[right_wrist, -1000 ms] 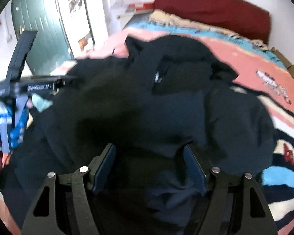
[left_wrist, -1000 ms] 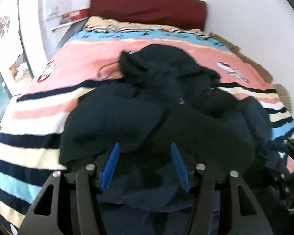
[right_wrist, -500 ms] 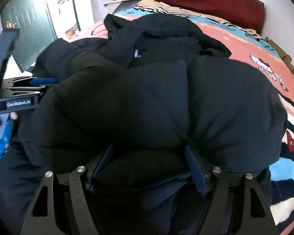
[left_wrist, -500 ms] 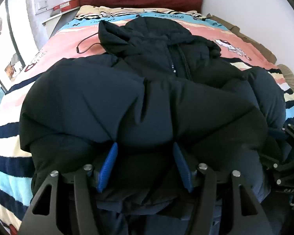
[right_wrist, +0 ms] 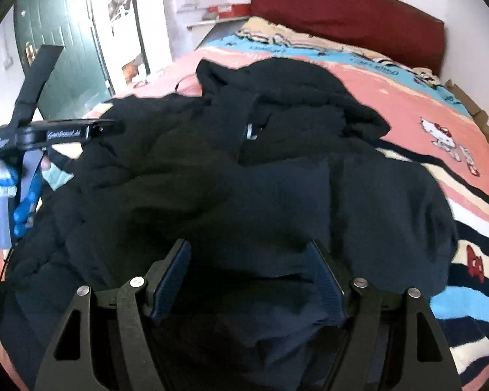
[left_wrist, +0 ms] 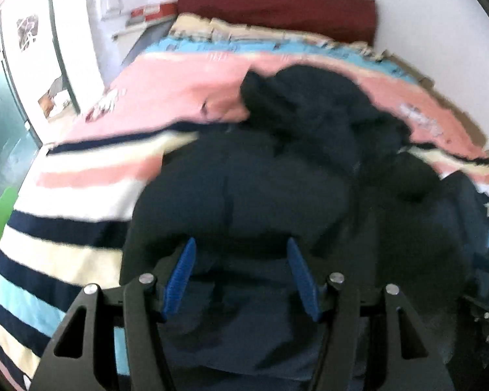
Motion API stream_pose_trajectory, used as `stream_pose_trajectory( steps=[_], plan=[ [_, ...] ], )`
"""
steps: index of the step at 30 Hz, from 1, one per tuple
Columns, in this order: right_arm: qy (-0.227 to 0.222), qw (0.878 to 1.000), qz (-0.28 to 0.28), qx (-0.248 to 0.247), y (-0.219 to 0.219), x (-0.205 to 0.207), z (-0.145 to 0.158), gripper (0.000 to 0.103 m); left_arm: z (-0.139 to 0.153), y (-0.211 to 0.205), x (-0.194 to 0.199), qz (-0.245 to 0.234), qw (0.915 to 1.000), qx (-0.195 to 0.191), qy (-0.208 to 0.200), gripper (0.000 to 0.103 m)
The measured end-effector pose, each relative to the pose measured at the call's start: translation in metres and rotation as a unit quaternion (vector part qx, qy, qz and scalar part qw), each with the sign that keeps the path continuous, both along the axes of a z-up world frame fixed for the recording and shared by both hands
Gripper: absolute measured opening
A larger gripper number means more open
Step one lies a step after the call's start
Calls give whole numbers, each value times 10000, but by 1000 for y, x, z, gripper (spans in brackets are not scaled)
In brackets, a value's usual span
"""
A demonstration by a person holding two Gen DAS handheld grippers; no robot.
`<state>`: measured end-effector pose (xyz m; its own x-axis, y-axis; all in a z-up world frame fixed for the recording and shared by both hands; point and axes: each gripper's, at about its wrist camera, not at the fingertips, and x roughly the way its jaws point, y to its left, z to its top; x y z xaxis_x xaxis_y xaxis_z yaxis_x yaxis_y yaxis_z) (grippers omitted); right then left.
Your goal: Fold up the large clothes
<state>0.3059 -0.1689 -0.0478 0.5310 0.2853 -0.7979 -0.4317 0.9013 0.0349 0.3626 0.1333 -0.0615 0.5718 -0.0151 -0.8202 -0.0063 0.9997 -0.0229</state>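
A dark navy puffer jacket lies spread on the striped bedspread, its hood toward the headboard. My left gripper is at the jacket's near edge, its blue pads closed on a thick bunch of the fabric. In the right wrist view the same jacket fills the middle, with a zip pull at the collar. My right gripper holds another thick bunch of the near hem between its pads. The left gripper's black frame shows at the jacket's left side.
A dark red headboard stands against the white wall at the far end. A green door and a doorway are to the left of the bed. A person's blue patterned sleeve is at the left edge. Bare bedspread lies right of the jacket.
Half a second ago the jacket's bulk billowed up close to both cameras; now it has sunk back and lies lower on the bed. Both grippers have dropped a little, still holding the hem.
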Motion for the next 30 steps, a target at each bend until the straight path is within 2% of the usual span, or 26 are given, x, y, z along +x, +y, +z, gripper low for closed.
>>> stream_pose_trajectory(
  steps=[2, 5, 9, 12, 17, 23, 30],
  plan=[
    [141, 9998, 19, -139, 1, 3, -16, 72, -22, -2, -4, -149, 9998, -63, 133, 57],
    [325, 9993, 41, -167, 0, 6, -35, 72, -32, -2, -7, -85, 9996, -272, 68, 58],
    [306, 9988, 16, -371, 6, 9, -46, 72, -33, -9, -5, -61, 9999, -59, 78, 58],
    [408, 9984, -1, -380, 4, 9, -43, 72, -19, -11, -16, 80, 9999, 6, 82, 58],
    [304, 9987, -71, -413, -6, -16, -17, 72, 19, 0, -59, 134, 9995, -168, -228, 58],
    [21, 9988, -486, -90, -46, -68, 22, 73, 57, 14, -124, 216, 9983, -278, -469, 58],
    [-258, 9945, -1009, 79, -112, -135, 60, 76, 77, 44, -194, 301, 9975, -400, -504, 58]
  ],
)
